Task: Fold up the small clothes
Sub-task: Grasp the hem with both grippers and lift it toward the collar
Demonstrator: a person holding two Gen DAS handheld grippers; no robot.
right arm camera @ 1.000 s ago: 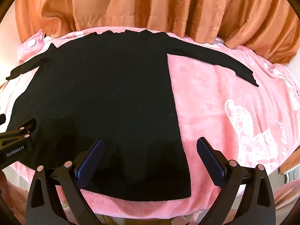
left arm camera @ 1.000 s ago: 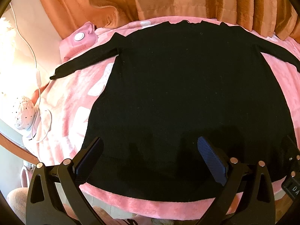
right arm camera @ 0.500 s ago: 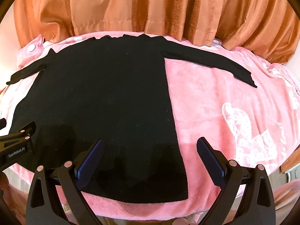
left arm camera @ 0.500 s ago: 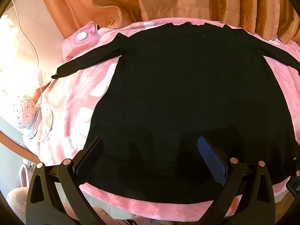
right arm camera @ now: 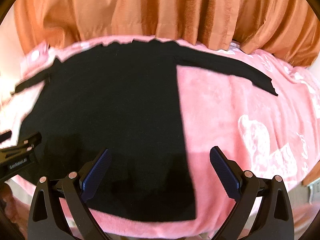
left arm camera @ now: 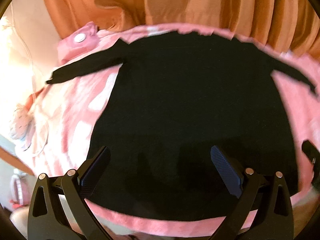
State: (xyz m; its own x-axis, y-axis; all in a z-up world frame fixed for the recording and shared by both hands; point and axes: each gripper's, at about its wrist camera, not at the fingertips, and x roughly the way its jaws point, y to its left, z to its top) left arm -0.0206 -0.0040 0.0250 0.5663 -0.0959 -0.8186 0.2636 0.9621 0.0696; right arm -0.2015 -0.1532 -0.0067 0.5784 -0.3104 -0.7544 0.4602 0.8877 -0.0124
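A black long-sleeved top [left arm camera: 190,104] lies flat on a pink blanket [left arm camera: 66,116], sleeves spread to both sides, hem toward me. My left gripper [left arm camera: 160,160] is open and empty, above the hem's left part. My right gripper [right arm camera: 160,160] is open and empty, above the hem's right corner; the top [right arm camera: 112,110] fills the left half of that view, its right sleeve [right arm camera: 240,72] reaching out over the blanket [right arm camera: 230,120]. The left gripper's body [right arm camera: 18,160] shows at the right wrist view's left edge.
Orange curtains [right arm camera: 160,10] hang behind the bed. A pink item with a white button [left arm camera: 80,40] lies at the far left corner. A white cable and a dotted white object [left arm camera: 20,124] sit at the left edge. The blanket's front edge drops off just below the hem.
Both grippers have pulled back and lifted a little, so the top looks smaller and lower in both views. The top has not moved. Both stay open.
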